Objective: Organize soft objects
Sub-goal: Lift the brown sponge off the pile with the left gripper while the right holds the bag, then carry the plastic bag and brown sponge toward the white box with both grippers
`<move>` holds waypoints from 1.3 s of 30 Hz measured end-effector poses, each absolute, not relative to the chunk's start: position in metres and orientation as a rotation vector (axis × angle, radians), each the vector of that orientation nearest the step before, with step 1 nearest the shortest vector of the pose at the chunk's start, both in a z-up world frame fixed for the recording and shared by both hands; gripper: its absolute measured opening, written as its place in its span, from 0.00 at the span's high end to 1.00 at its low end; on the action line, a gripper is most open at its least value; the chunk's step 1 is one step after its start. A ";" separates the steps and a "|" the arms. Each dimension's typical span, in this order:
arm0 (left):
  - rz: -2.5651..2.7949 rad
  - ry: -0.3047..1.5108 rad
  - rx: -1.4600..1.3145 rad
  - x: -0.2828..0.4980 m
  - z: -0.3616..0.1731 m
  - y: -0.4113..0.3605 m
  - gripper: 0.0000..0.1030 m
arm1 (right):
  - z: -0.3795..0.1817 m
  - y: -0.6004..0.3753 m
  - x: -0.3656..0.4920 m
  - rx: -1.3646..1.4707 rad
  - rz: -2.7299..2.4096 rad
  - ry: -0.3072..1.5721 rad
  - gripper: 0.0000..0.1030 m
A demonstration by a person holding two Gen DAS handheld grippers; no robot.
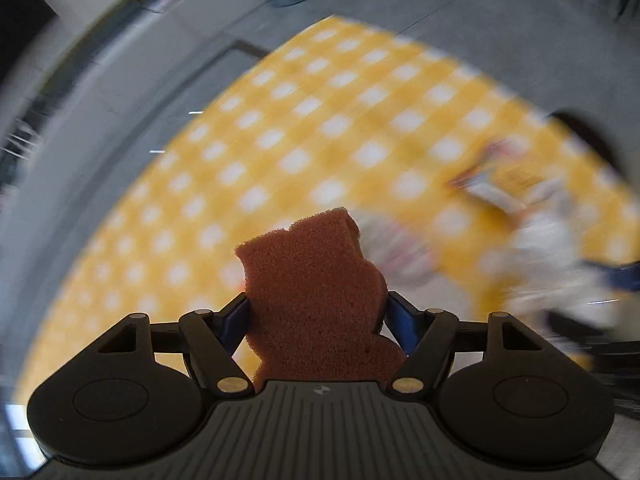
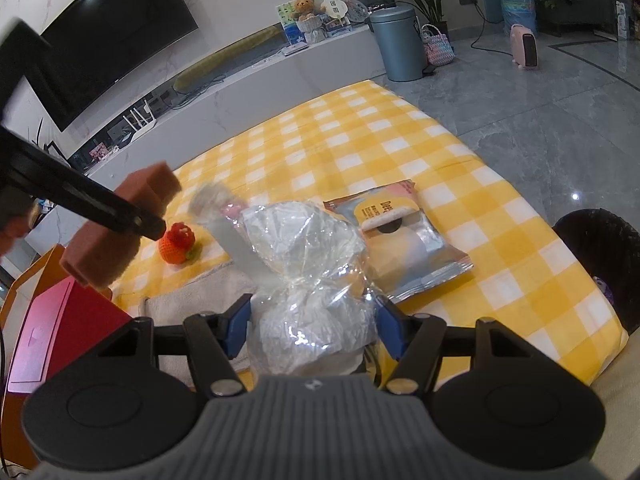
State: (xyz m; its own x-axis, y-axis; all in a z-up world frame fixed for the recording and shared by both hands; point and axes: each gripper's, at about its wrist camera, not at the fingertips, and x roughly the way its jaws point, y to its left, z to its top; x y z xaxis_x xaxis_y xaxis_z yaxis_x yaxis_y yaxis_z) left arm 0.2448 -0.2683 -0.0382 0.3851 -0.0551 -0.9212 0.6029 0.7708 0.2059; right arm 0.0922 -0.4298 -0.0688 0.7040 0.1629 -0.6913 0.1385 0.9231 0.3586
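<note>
My left gripper point(image 1: 318, 312) is shut on a brown bear-shaped sponge point(image 1: 316, 288) and holds it in the air above the yellow checked cloth point(image 1: 304, 120); that view is blurred by motion. In the right wrist view the same sponge point(image 2: 120, 220) shows at the left, clamped in the left gripper point(image 2: 154, 228). My right gripper point(image 2: 312, 320) is shut on a crinkled clear plastic bag point(image 2: 308, 272) holding something white. An orange and red knitted toy point(image 2: 178, 244) lies on the cloth beyond it.
A flat snack packet point(image 2: 400, 240) lies on the yellow checked cloth point(image 2: 400, 140) right of the bag. A beige towel point(image 2: 188, 300) lies under it. A red box point(image 2: 52, 332) stands at the left. A black bin point(image 2: 600, 248) is at the right edge.
</note>
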 end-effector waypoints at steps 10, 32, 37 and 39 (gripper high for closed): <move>-0.496 1.006 0.504 0.199 -0.007 -0.269 0.21 | -0.066 -0.428 0.090 0.399 0.023 0.785 0.38; -0.369 0.738 0.407 0.145 0.047 -0.195 0.21 | 0.015 -0.388 0.059 0.376 0.173 0.520 0.38; -0.357 0.713 0.301 0.135 0.057 -0.150 0.21 | 0.031 -0.361 0.054 0.335 0.212 0.497 0.38; -0.340 0.704 0.254 0.131 0.060 -0.128 0.21 | 0.035 -0.343 0.053 0.322 0.234 0.490 0.38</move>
